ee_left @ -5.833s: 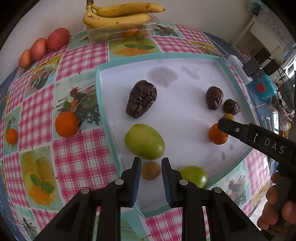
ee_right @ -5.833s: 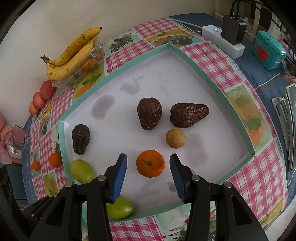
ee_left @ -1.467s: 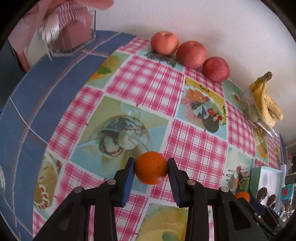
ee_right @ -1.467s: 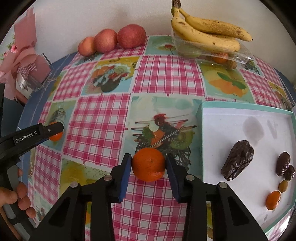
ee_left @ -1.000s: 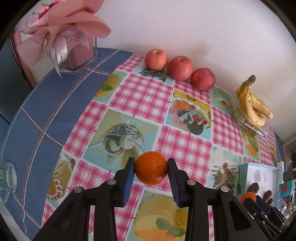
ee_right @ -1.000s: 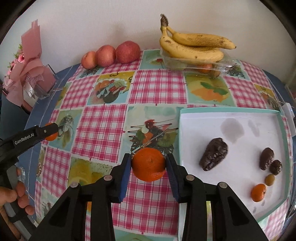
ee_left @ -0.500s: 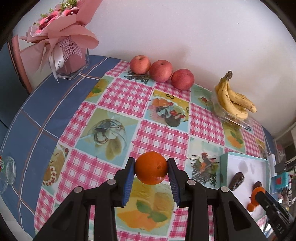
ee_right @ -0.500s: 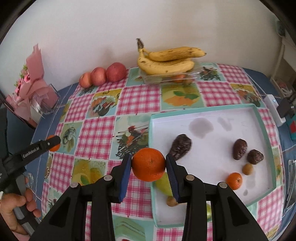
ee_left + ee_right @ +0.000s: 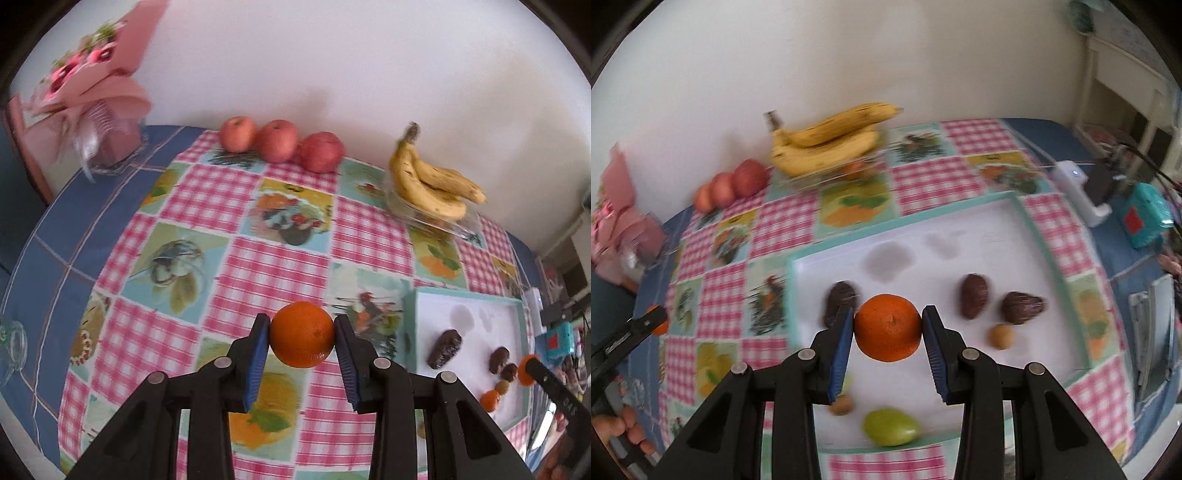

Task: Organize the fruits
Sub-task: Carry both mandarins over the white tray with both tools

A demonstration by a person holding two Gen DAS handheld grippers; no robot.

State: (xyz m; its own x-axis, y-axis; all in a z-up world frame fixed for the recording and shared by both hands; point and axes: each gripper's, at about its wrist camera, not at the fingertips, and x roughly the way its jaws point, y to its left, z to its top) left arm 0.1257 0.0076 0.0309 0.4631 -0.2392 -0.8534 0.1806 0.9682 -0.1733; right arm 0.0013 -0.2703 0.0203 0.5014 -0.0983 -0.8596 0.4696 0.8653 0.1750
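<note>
My left gripper (image 9: 301,335) pinches one orange (image 9: 301,334) between its blue pads, held above the checked cloth of the desk (image 9: 236,206). My right gripper (image 9: 888,328) pinches a second orange (image 9: 888,327) the same way, held above the near left part of the white tray (image 9: 1039,236).

Left wrist view only: the tray sits small at the right edge, and my right gripper's finger comes in there with its orange showing at the tip. One small orange fruit (image 9: 490,400) lies on the tray near it. A clear glass (image 9: 11,347) stands at the far left edge of the desk.

Right wrist view only: a white power strip (image 9: 1082,192) and a teal box (image 9: 1145,216) lie beyond the tray's right side. On the tray, one green fruit (image 9: 891,428) and two small tan round fruits (image 9: 1001,336), one half hidden behind my left pad. A hand (image 9: 626,432) shows at lower left.

Counts, both views:
- apples (image 9: 279,142): 3, in a row by the wall
- bananas (image 9: 430,181): 1 bunch, on a clear container
- dark wrinkled fruits (image 9: 974,295) on tray: 3
- pink-wrapped bouquet (image 9: 92,85): 1
</note>
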